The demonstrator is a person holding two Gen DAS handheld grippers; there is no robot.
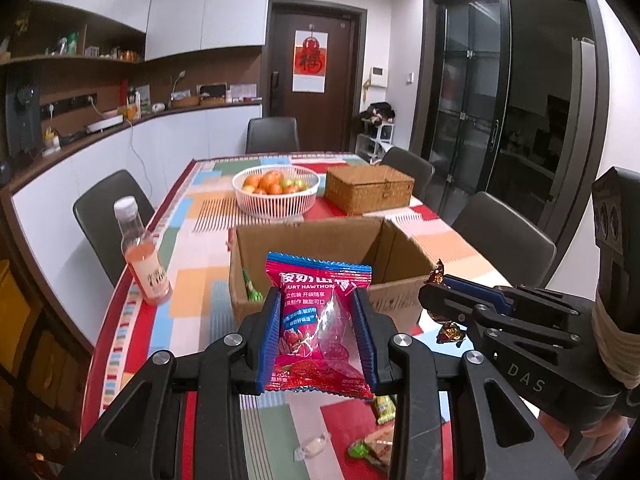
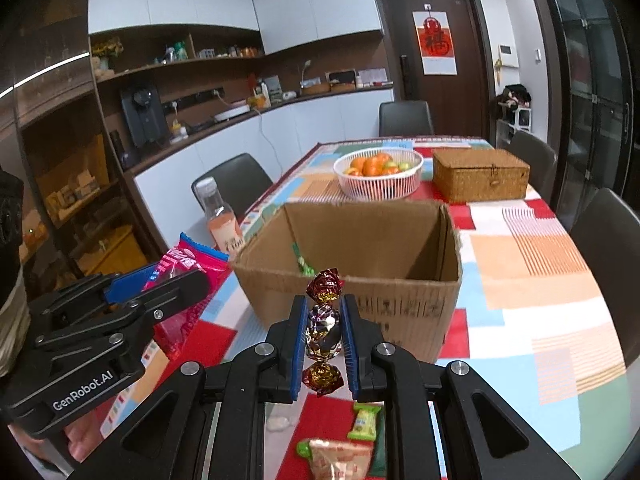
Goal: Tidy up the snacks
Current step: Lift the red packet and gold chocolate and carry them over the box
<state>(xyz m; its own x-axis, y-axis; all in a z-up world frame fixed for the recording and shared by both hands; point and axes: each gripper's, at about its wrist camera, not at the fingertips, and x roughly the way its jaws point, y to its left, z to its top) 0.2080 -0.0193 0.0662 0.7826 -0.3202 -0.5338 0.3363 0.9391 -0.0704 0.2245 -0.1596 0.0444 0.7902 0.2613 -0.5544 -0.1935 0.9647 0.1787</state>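
Observation:
My left gripper (image 1: 318, 300) is shut on a pink hawthorn snack bag (image 1: 320, 320), held upright above the near table edge. Straight ahead of it stands an open cardboard box (image 1: 396, 292) with a green wrapped snack (image 1: 252, 288) inside at the left. My right gripper (image 2: 324, 308) is shut on a foil-wrapped candy (image 2: 324, 332) with red and gold twisted ends, in front of the cardboard box (image 2: 400, 304). In the left wrist view the right gripper (image 1: 436, 284) holds that candy (image 1: 450, 332) at the right. The left gripper (image 2: 160, 284) with the pink bag (image 2: 184, 264) shows at the left of the right wrist view.
Loose snacks lie on the patterned tablecloth below the grippers: a green packet (image 2: 364, 422), a tan packet (image 2: 340, 460), a clear candy (image 1: 314, 446). A pink drink bottle (image 1: 142, 256) stands left of the box. Beyond it are a white fruit basket (image 1: 276, 190) and a wicker box (image 1: 368, 188). Chairs ring the table.

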